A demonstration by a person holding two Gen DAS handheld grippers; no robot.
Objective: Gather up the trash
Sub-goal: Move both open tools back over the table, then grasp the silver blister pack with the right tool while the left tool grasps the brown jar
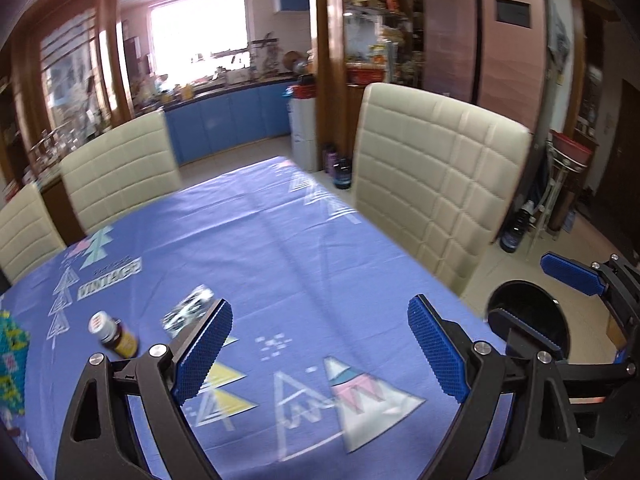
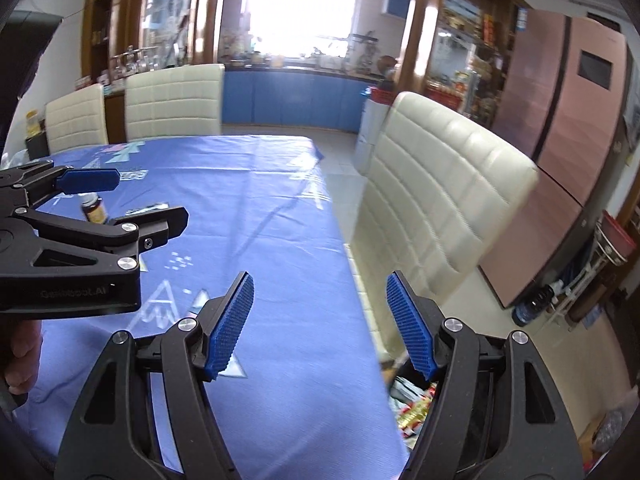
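Both empty hand-held grippers point(image 1: 320, 354) point(image 2: 320, 326) gape over tablecloth point(image 1: 280, 248); bottle point(image 1: 114, 334) seemingly lying.

Dining table point(image 1: 280, 240) under blue cloth; cream chairs point(image 1: 436, 184) beside it, bright window point(image 1: 198, 26) and blue cabinets point(image 1: 232, 116) beyond.

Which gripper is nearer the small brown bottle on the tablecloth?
Left. The left gripper hangs just right of the brown bottle; the right gripper is farther right, by the table edge above the bin.
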